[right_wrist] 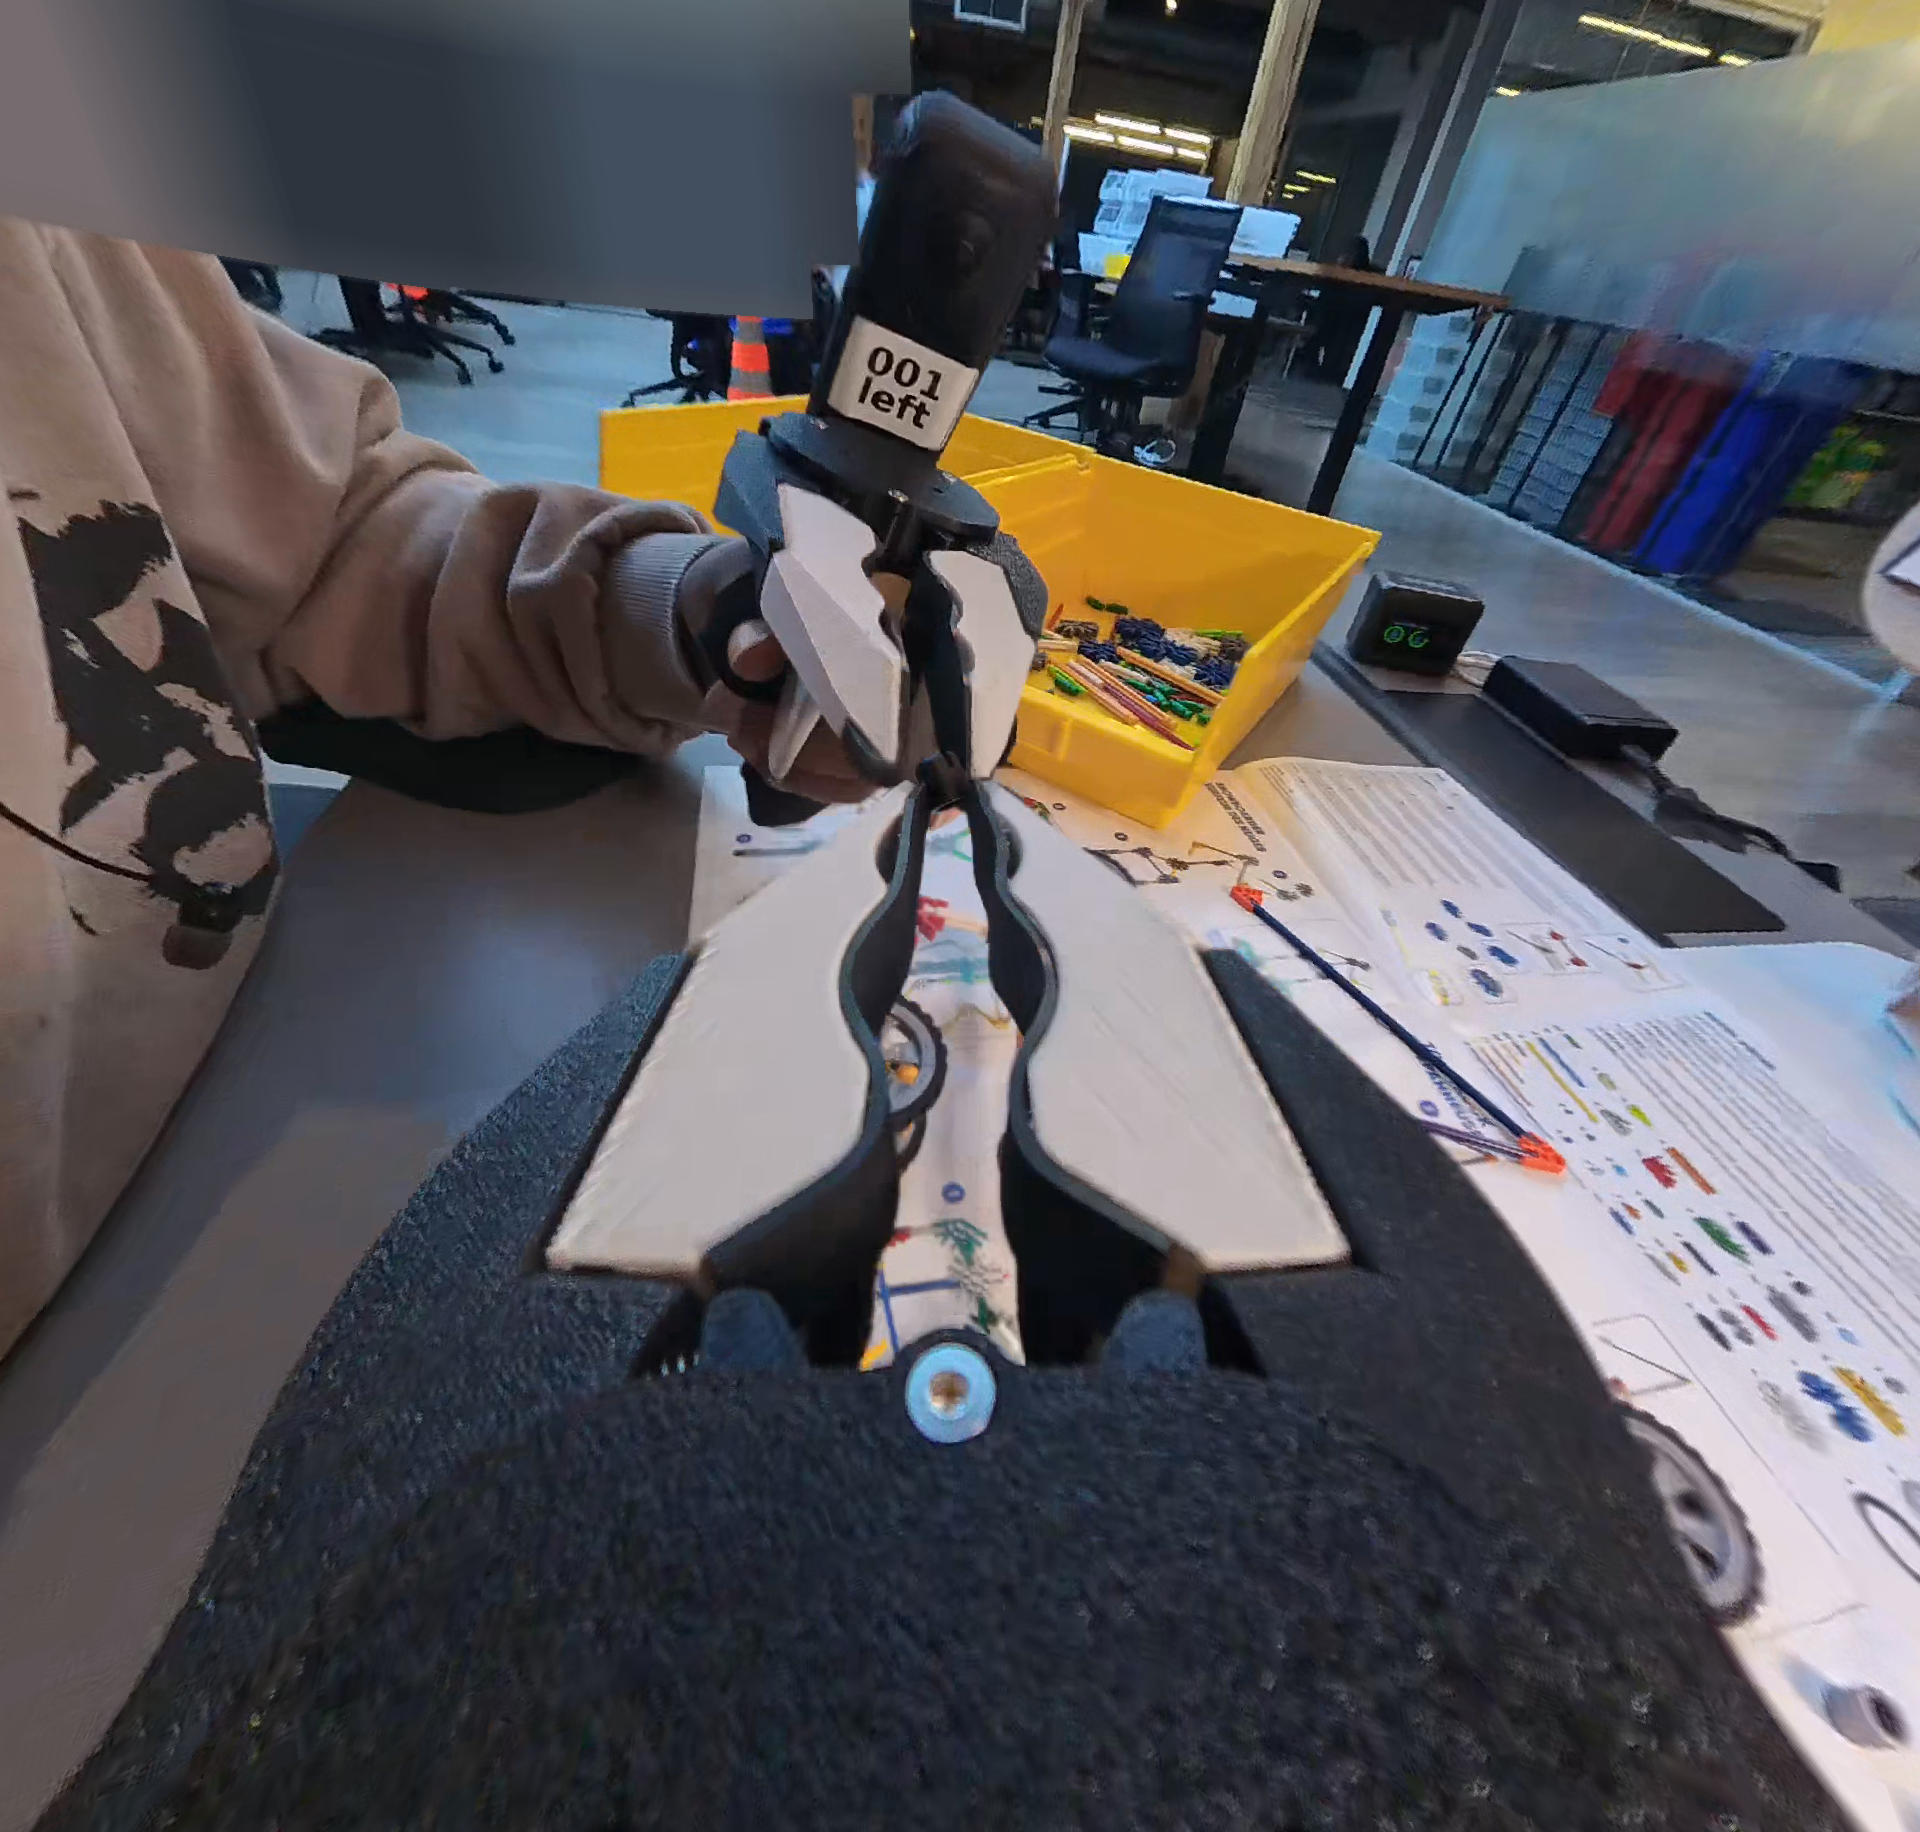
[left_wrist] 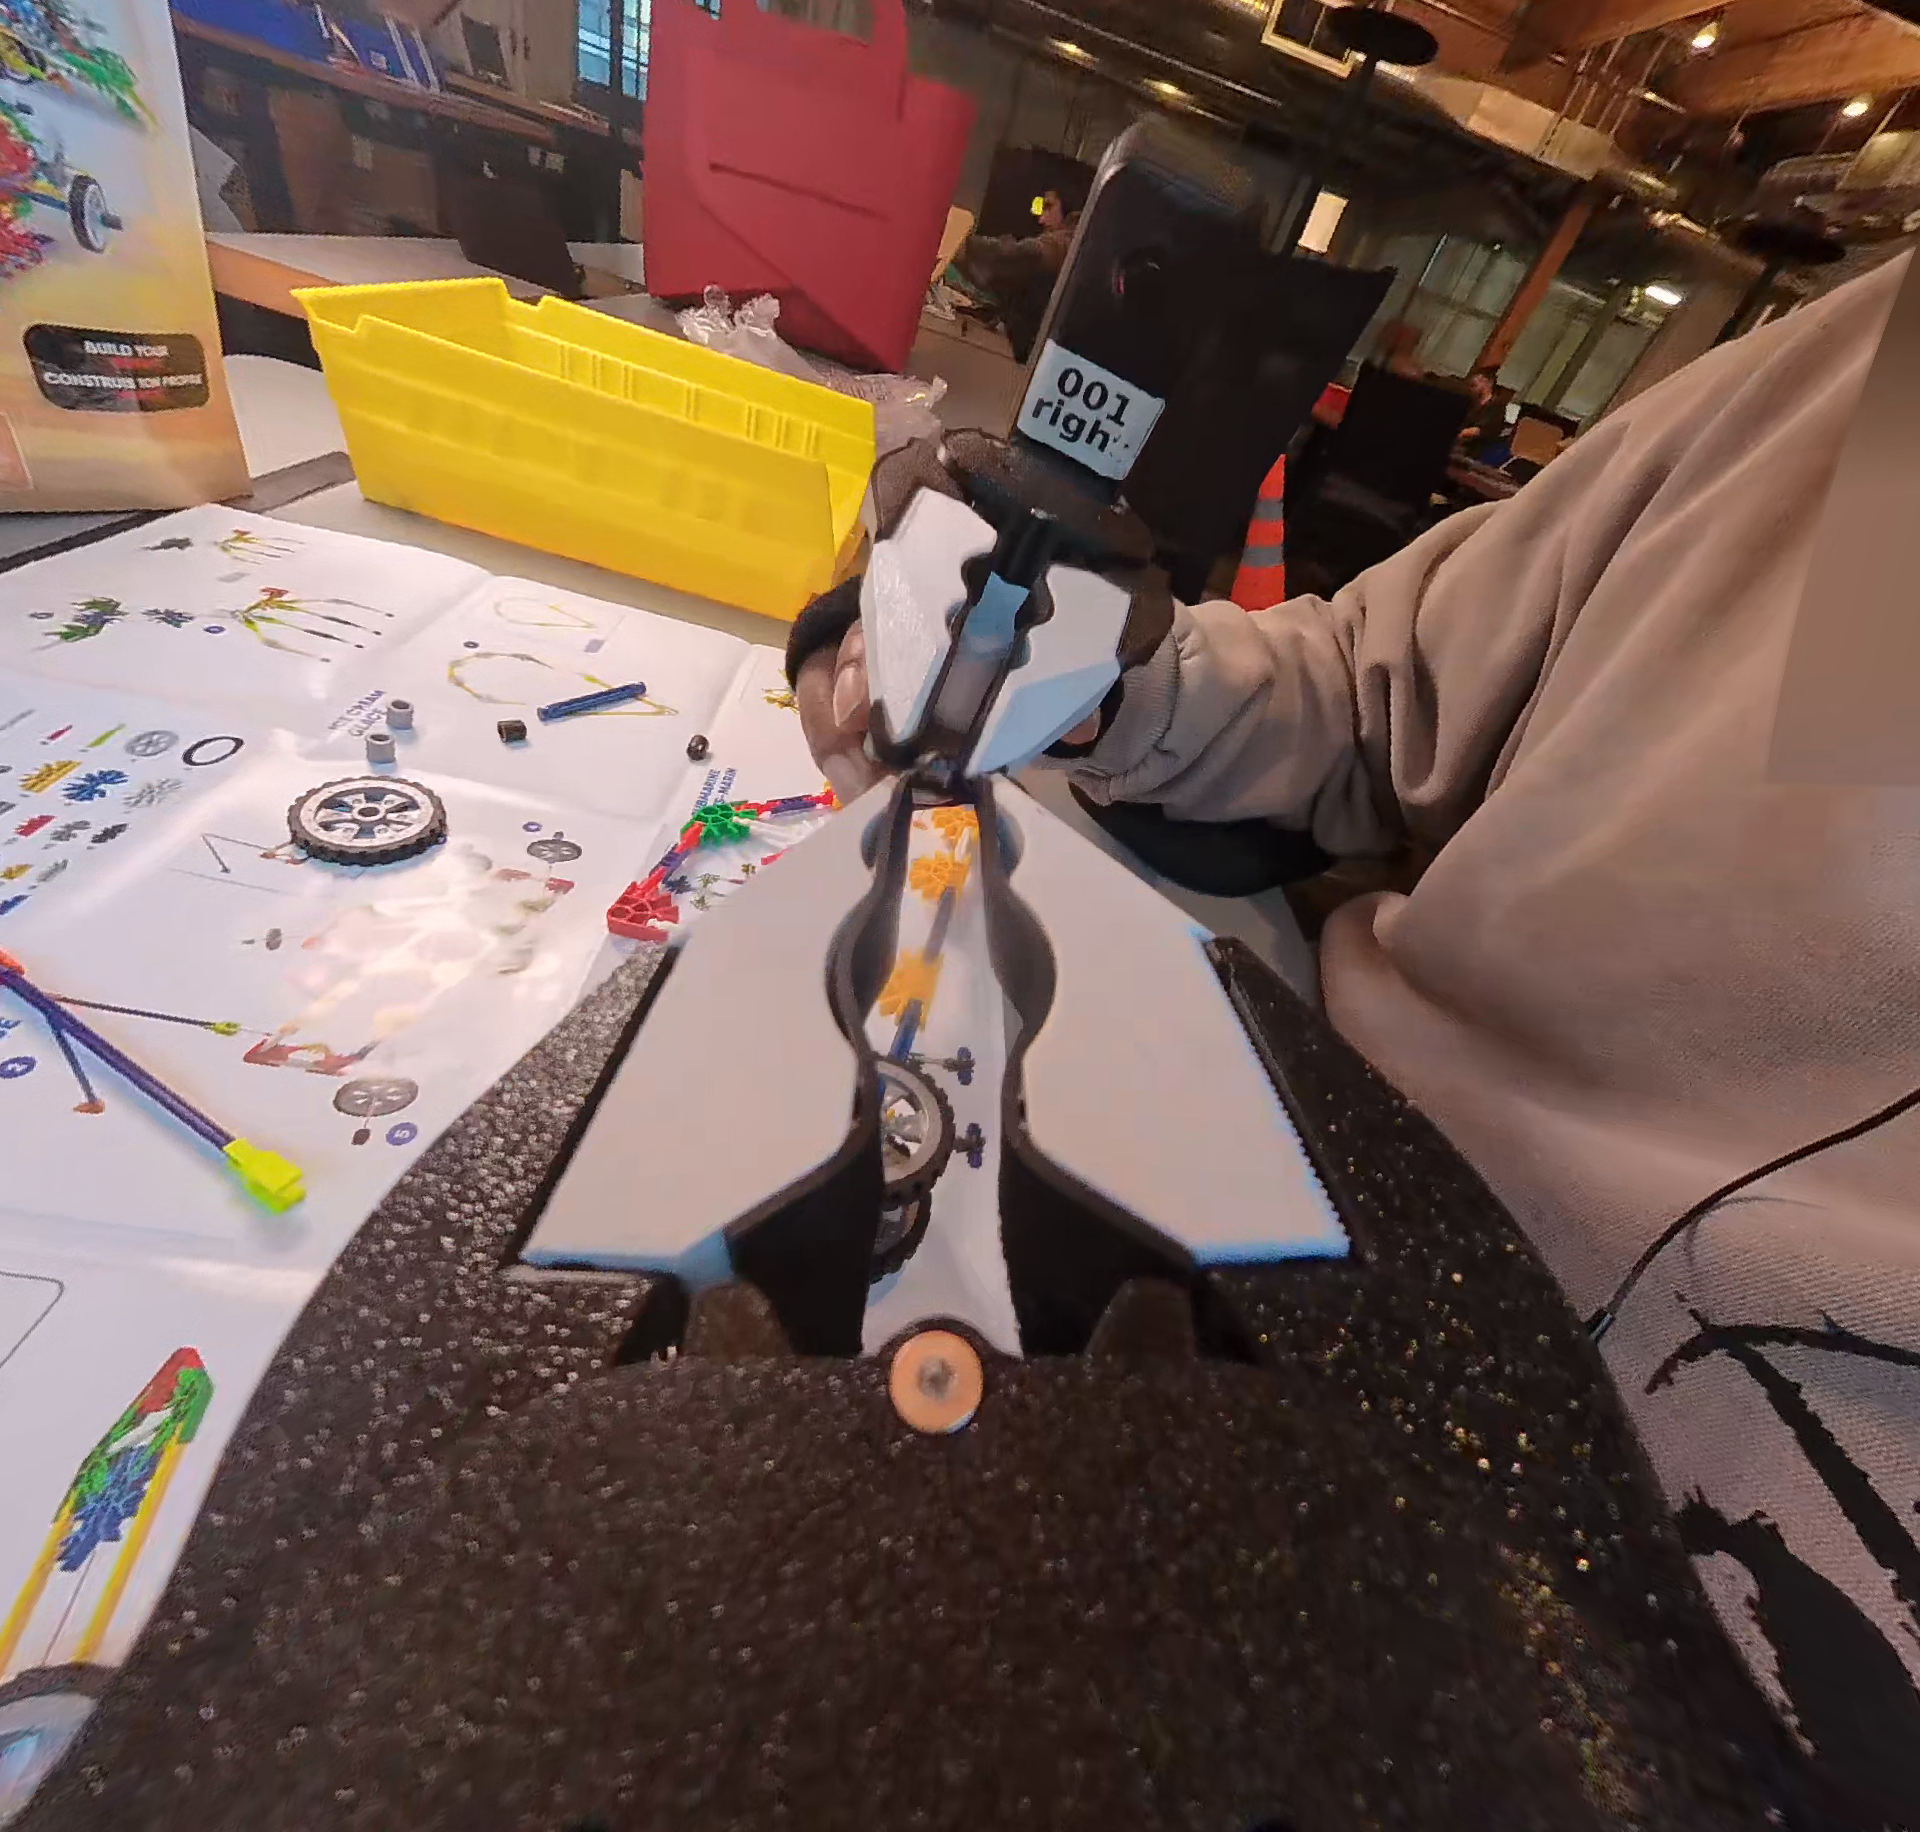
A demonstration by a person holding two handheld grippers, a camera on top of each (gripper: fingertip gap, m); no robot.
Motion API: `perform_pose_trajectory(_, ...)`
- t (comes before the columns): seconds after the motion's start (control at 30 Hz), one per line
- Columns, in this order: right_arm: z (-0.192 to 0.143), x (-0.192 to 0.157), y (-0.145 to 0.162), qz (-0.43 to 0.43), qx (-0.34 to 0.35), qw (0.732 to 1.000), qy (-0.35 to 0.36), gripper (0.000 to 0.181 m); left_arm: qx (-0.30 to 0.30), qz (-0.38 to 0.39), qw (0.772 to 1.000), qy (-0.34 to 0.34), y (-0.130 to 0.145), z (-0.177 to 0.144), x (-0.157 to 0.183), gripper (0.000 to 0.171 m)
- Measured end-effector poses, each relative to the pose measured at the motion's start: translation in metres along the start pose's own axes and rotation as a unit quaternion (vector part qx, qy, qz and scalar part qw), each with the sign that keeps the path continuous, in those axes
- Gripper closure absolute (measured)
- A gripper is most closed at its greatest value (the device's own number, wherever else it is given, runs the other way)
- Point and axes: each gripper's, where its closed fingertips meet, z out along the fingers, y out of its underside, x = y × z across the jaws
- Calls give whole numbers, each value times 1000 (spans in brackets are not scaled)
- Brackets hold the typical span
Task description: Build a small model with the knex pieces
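My left gripper and right gripper meet tip to tip above the instruction sheet, both pinched on one small dark piece. A wheeled rod assembly lies below; yellow bin sits behind.

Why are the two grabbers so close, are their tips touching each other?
Cannot tell. In the left wrist view the left gripper meets the right gripper tip to tip, both closing on some small dark piece, too small to show contact or gap.
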Motion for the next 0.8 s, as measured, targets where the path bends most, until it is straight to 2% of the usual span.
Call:
perform_pose_trajectory(0.3, 0, 5, 3, -118, -52, 989, 73, 176, -10, -14, 999, -37, 0, 2, -8, 164)
perform_pose_trajectory(0.5, -1, 6, 13, -158, -82, 980, 85, 176, -25, -20, 998, -45, 7, 3, -13, 165)
perform_pose_trajectory(0.67, 1, 3, 21, -175, -95, 977, 79, 177, -63, 14, 996, -60, 15, 2, -13, 165)
perform_pose_trajectory(0.8, 2, 2, 22, -186, -94, 975, 83, 175, -56, 5, 997, -49, 13, 2, -11, 166)
